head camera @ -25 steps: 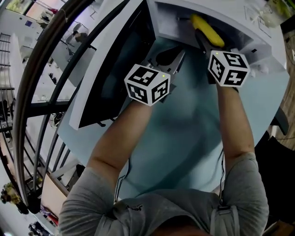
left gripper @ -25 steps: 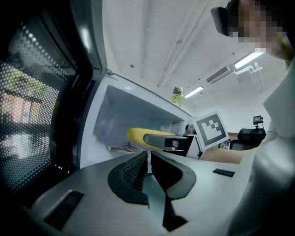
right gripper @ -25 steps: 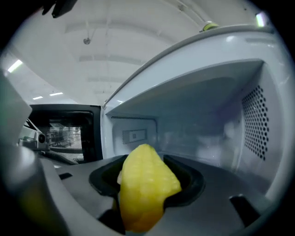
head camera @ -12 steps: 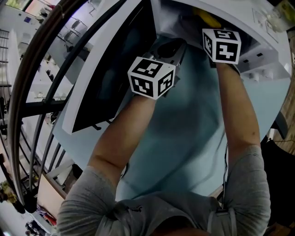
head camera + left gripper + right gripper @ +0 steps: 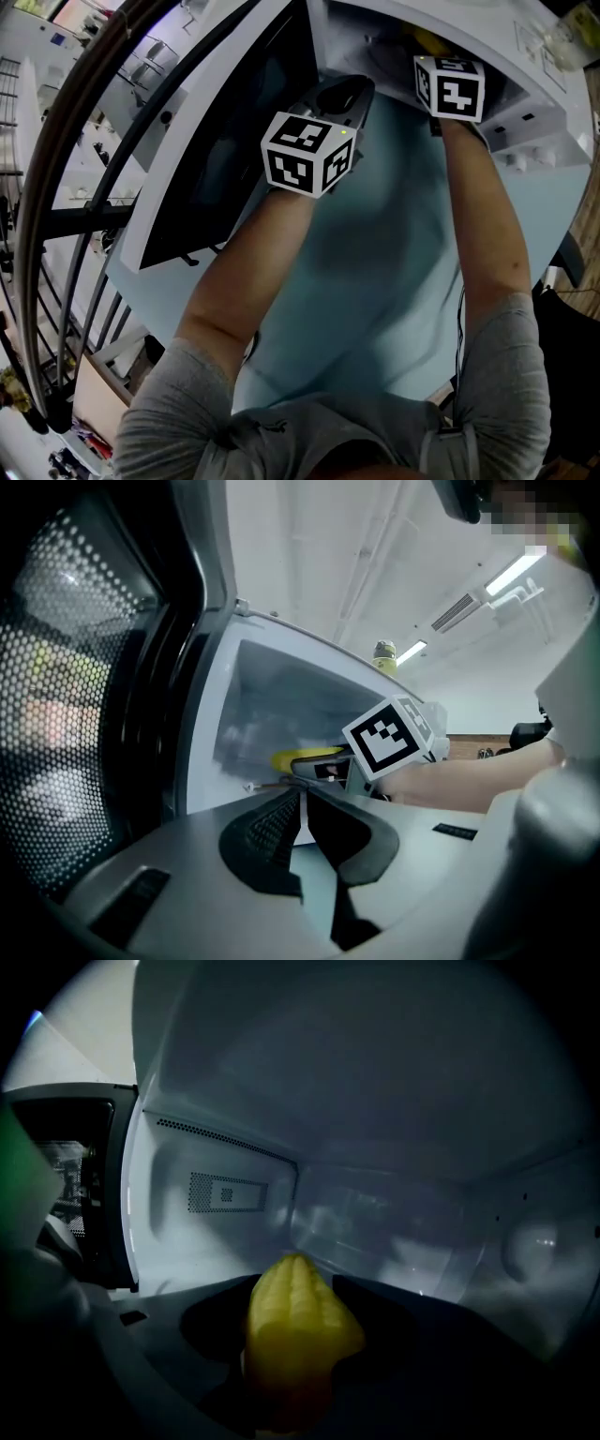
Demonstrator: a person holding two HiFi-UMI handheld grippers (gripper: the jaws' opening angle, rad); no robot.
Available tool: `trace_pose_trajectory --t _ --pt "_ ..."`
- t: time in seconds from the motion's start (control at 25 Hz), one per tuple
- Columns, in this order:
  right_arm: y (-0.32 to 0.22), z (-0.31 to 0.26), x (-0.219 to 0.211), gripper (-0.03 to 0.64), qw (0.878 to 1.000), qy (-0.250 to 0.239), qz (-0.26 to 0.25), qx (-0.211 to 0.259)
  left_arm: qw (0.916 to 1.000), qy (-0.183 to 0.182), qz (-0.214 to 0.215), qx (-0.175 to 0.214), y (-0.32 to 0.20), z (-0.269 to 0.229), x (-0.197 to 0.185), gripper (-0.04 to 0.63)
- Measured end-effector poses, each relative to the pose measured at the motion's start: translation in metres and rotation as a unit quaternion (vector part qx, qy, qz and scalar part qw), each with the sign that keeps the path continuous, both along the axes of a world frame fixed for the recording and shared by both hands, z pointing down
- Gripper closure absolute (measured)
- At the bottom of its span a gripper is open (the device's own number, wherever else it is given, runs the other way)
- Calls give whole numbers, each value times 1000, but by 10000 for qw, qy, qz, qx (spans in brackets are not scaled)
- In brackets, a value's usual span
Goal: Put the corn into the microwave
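Two marker cubes [image 5: 309,155] [image 5: 450,87], one corn [image 5: 298,1330]

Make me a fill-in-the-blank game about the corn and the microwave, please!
1. The right gripper holds corn that is coloured ____.
2. The microwave has a door that stands ____.
3. The left gripper has its jaws together and holds ____.

Missing words: yellow; open; nothing.

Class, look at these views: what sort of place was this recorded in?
Probably an open office or lab hall: a microwave on a round table, a black railing beside it, strip lights overhead.
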State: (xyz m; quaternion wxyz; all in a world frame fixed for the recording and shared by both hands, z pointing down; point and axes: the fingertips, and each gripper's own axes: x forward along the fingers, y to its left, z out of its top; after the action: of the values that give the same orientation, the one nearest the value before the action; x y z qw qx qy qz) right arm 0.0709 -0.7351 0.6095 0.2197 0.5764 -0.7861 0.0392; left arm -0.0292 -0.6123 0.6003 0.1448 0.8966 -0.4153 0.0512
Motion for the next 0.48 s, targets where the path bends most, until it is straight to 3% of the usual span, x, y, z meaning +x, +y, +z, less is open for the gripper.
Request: trace_pose_trajectory --t 0.48 --pt "-9 8 10 371 9989 -136 210 -406 10000 -63 72 -23 3 2 8 555"
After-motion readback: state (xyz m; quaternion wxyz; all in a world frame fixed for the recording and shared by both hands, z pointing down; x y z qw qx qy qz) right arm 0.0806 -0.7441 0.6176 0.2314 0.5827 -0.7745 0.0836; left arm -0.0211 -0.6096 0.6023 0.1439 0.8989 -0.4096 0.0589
